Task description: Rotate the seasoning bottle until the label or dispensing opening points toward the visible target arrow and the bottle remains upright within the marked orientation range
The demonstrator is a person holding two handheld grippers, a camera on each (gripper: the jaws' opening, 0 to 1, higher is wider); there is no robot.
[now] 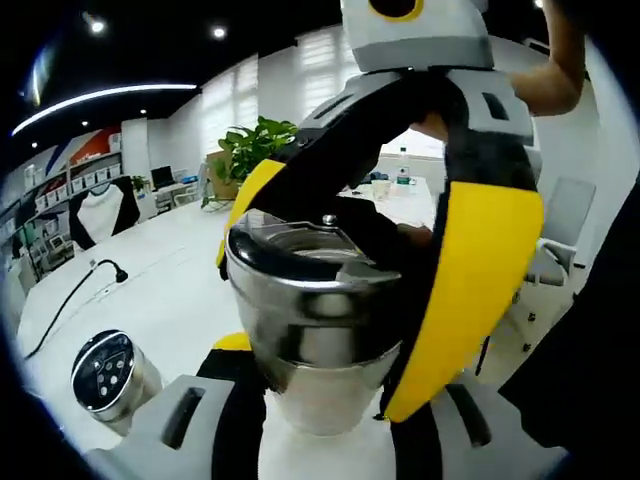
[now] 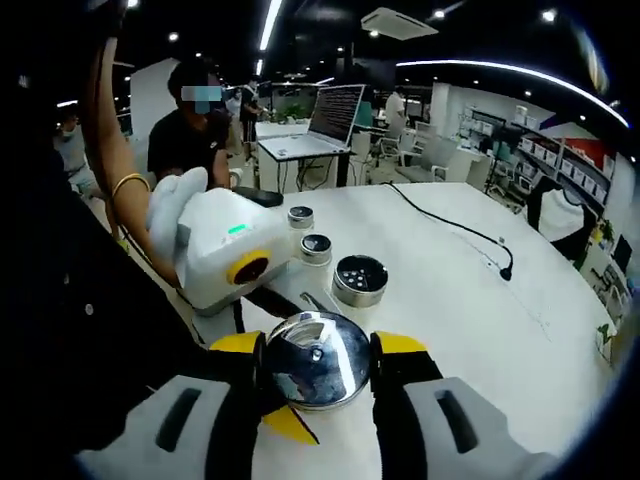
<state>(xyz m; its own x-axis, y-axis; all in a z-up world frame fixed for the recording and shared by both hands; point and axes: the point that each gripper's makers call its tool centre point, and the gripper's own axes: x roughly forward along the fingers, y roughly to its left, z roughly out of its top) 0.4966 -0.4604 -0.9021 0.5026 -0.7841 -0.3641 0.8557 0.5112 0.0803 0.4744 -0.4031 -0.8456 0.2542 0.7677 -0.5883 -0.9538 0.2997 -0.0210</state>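
Observation:
The seasoning bottle (image 1: 320, 320) is a shiny steel pot with a lid and a small knob on top, upright on the white table (image 1: 170, 260). In the left gripper view it stands close between my left gripper (image 1: 318, 345) jaws, whose yellow left fingertip (image 1: 232, 342) touches its side. The right gripper's big yellow and black jaws (image 1: 480, 290) come down from above and clamp it. In the right gripper view my right gripper (image 2: 317, 345) is shut on the bottle (image 2: 316, 362), seen from above. The white left gripper body (image 2: 225, 250) is at upper left in a gloved hand.
A steel shaker with a black perforated lid (image 1: 105, 375) (image 2: 360, 280) stands nearby, with two smaller shakers (image 2: 316, 247) (image 2: 300, 216) behind it. A black cable (image 2: 470, 235) crosses the table. A laptop (image 2: 335, 115), a seated person (image 2: 190, 135) and a plant (image 1: 255, 150) are farther off.

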